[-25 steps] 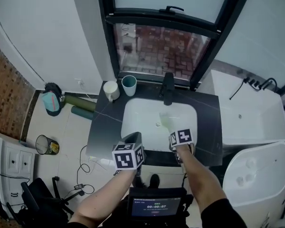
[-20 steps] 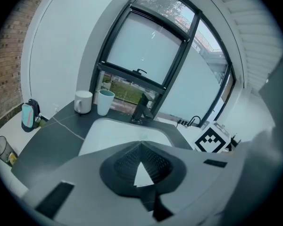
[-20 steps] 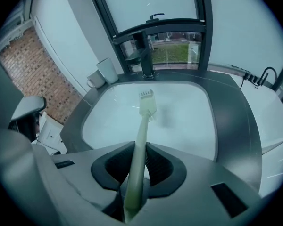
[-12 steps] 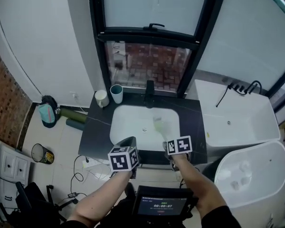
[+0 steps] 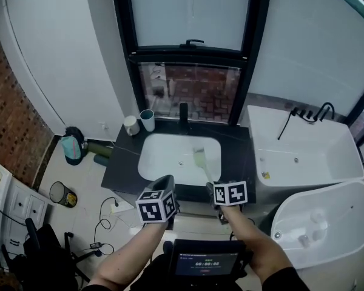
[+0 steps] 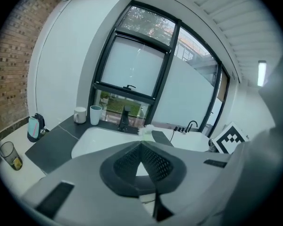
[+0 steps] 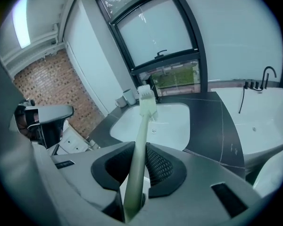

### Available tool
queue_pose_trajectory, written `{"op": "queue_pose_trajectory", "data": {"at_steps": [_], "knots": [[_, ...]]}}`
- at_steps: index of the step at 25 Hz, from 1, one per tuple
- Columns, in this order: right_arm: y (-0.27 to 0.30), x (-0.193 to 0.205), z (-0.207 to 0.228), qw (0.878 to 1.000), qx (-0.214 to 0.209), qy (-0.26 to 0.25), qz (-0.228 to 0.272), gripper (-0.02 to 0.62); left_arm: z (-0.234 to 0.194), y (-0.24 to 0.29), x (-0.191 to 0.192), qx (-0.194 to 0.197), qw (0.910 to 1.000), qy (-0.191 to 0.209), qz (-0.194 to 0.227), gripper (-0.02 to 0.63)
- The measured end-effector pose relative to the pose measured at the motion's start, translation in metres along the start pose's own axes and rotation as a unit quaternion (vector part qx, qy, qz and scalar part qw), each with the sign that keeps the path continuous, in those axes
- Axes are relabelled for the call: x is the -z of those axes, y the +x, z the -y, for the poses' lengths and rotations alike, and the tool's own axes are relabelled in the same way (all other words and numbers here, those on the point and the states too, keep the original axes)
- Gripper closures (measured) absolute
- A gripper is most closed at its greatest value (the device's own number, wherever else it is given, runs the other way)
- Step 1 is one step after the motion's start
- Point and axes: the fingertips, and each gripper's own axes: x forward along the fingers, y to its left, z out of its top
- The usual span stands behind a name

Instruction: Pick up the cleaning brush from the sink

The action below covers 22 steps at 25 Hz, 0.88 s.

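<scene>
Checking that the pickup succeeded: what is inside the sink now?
Only the drain shows in the white sink. The cleaning brush is clamped in the right gripper, held above it. From the head view the brush hides a strip of the basin's right side.

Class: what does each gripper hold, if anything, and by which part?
The right gripper holds the cleaning brush by its handle, bristles pointing away. The left gripper holds nothing, jaws together.

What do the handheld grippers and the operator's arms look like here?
Left gripper and right gripper: grey moulded shells, each claw lined with black mesh-textured pads. Each carries a white cube with black square markers. Forearms bare; dark short sleeves.
</scene>
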Motion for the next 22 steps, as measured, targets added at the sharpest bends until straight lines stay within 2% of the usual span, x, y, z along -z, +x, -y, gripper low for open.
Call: {"op": "queue_pose_trajectory", "data": {"at_steps": [8,22], "knots": [[-0.037,-0.006,-0.017,0.998,0.024,-0.014,0.062,0.532,0.003,-0.042,0.002,-0.004,0.9995,0.031,0.002,0.620],[-0.039,-0.007,-0.026,0.997,0.052,-0.003,0.059,0.532,-0.004,-0.056,-0.005,0.014,0.9995,0.029,0.000,0.620]]}}
